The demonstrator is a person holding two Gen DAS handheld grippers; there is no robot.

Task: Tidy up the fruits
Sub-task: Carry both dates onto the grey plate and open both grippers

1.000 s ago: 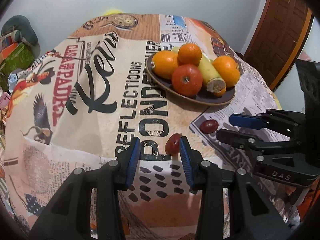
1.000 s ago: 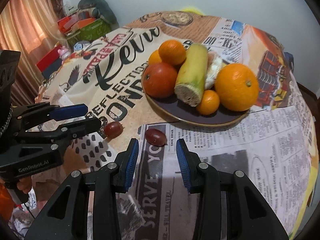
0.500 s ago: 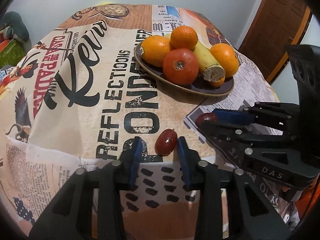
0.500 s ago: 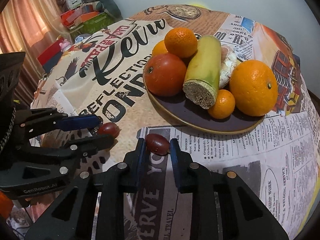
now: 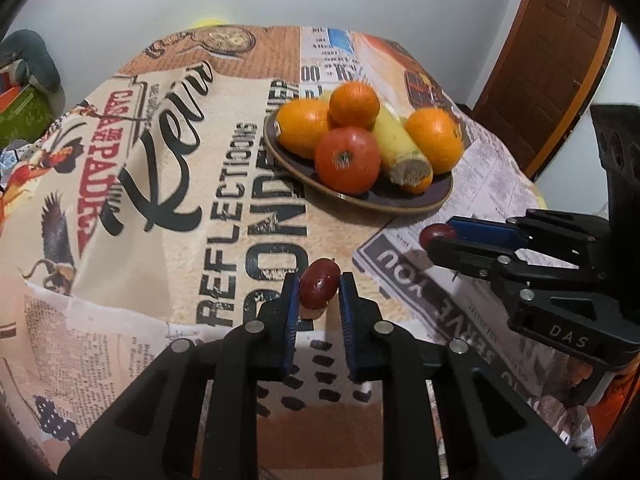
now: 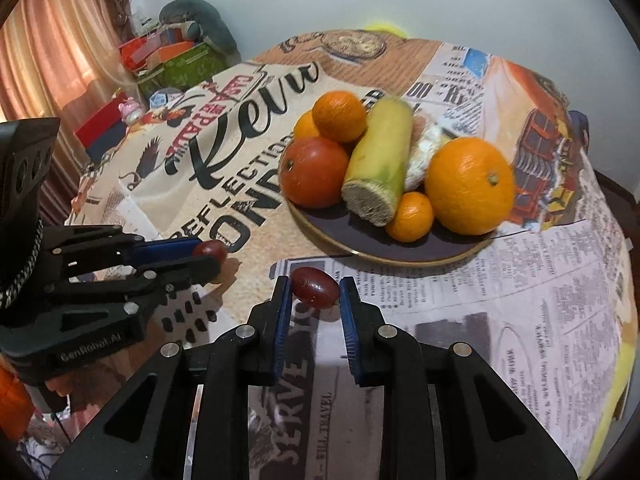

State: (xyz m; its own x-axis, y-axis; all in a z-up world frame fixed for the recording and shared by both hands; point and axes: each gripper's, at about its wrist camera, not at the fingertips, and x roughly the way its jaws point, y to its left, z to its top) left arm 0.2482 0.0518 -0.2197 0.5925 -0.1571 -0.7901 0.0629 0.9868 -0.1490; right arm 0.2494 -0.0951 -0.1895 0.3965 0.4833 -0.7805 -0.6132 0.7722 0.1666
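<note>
My left gripper (image 5: 319,289) is shut on a small dark red fruit (image 5: 319,288) and holds it a little above the tablecloth. My right gripper (image 6: 314,291) is shut on a second dark red fruit (image 6: 315,287), also just above the table. Each gripper shows in the other's view, the right gripper (image 5: 436,236) with its fruit (image 5: 434,233) and the left gripper (image 6: 210,254) with its fruit (image 6: 210,249). Beyond both stands a dark plate (image 5: 372,198) with oranges (image 5: 434,140), a red tomato (image 5: 347,160) and a yellow-green banana piece (image 5: 400,150); the plate also shows in the right wrist view (image 6: 400,250).
The round table wears a printed newspaper-style cloth (image 5: 168,184). A wooden door (image 5: 552,48) stands at the right. Boxes and a stuffed toy (image 6: 176,56) sit beyond the table's left edge, with a curtain (image 6: 52,40) behind. The table edge falls away just below both grippers.
Both grippers closed from open onto their red fruits and lifted them slightly off the cloth. The views pulled back a little from the plate.
</note>
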